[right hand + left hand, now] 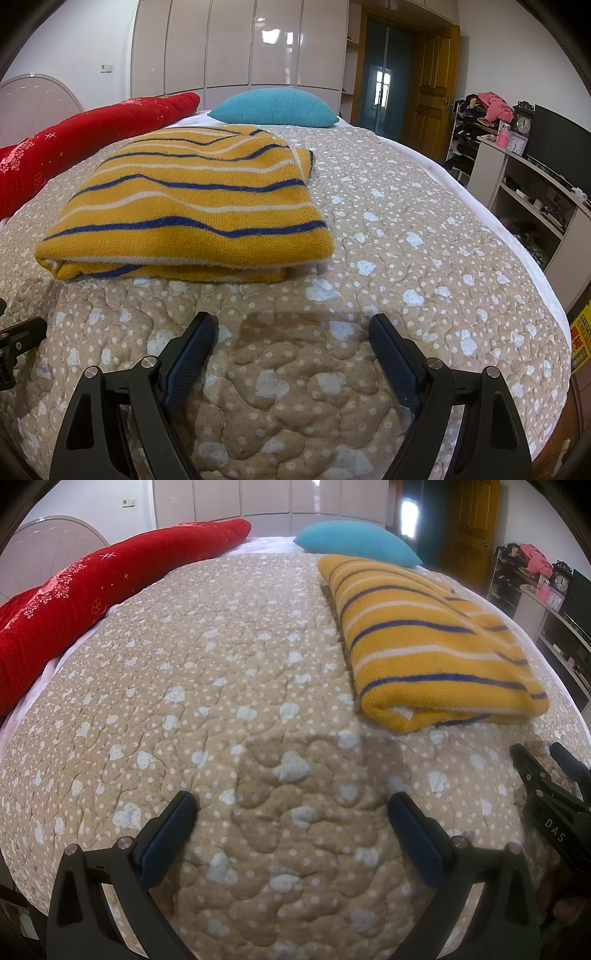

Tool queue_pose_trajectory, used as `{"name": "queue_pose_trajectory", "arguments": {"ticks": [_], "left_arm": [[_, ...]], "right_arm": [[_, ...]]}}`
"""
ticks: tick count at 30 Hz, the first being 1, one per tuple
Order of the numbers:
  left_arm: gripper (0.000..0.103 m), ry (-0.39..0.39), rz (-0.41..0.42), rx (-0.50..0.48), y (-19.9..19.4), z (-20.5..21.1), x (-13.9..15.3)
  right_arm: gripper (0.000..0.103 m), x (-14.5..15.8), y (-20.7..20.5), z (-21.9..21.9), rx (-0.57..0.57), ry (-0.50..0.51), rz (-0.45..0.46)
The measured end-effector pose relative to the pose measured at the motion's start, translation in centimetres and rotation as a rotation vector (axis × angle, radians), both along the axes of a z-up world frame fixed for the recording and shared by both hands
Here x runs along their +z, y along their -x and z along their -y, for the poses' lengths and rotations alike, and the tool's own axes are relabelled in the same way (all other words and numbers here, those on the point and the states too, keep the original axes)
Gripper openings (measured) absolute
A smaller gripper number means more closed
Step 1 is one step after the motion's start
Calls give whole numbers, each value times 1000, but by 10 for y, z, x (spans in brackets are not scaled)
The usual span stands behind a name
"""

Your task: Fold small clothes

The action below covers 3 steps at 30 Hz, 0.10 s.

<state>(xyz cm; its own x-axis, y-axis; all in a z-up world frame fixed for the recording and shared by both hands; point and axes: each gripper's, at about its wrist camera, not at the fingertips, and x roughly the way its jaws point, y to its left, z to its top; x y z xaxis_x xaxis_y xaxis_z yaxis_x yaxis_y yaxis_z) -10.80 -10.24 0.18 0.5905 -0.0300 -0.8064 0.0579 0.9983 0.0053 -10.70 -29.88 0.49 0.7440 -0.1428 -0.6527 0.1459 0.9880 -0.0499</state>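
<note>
Both my left gripper (291, 805) and right gripper (291, 326) hang wide open and empty. The striped sweater (192, 206) just ahead looks folded, maybe finished; next I'd probably tidy its front edge.

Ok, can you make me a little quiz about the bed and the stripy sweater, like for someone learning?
1. True or false: the yellow striped sweater lies folded on the quilt.
2. What lies beyond the sweater at the far end of the bed? A) a blue pillow B) a green ball C) a book
3. Fill in: neither the left gripper nor the right gripper holds anything; both are ____.

Key
1. True. It is a neat stack with its doubled edge facing the grippers.
2. A, the blue pillow, beside the red bolster.
3. Open, above bare quilt, short of the sweater.
</note>
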Motion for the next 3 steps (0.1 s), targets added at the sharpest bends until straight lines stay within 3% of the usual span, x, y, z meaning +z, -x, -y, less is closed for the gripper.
{"name": "queue_pose_trajectory", "arguments": {"ticks": [3], "left_arm": [[103, -1, 2, 1, 0, 0, 0]], "right_arm": [[89, 0, 0, 0, 0, 0, 0]]}}
